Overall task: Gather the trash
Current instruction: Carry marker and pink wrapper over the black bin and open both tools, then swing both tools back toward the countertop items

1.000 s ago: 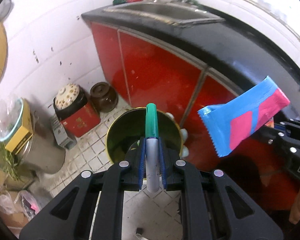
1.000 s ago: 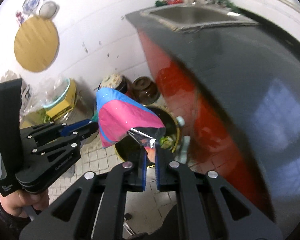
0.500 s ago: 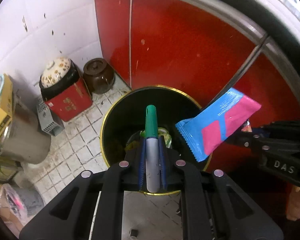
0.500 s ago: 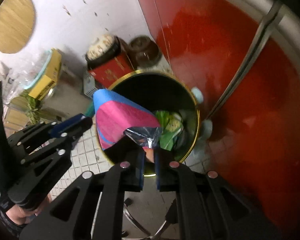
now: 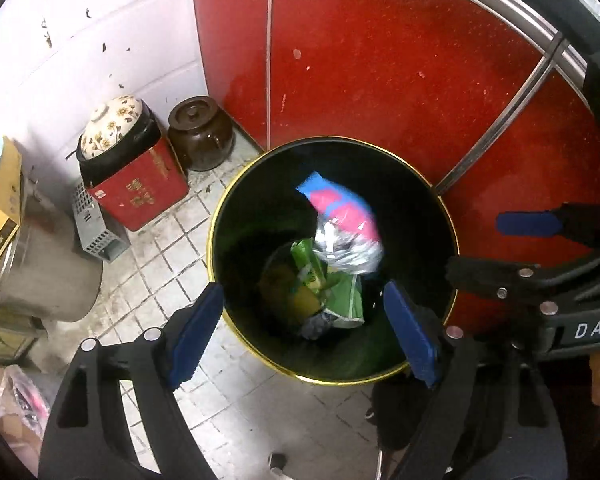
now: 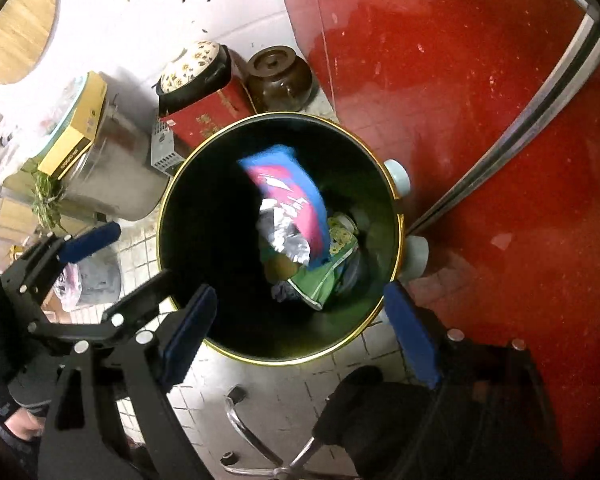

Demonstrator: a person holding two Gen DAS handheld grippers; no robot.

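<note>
Left gripper [image 5: 304, 330] and right gripper [image 6: 300, 332]: jaws just opened wide, nothing between them. Blue-pink snack wrapper [image 5: 342, 210] inside black gold-rimmed bin [image 5: 236, 200]. Right gripper body reads "DAS".

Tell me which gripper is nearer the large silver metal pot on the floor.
Left. The left gripper hangs over the black gold-rimmed bin beside the silver metal pot; the right gripper is over the bin's far side. Both jaws have just been opening, nothing between them.
</note>
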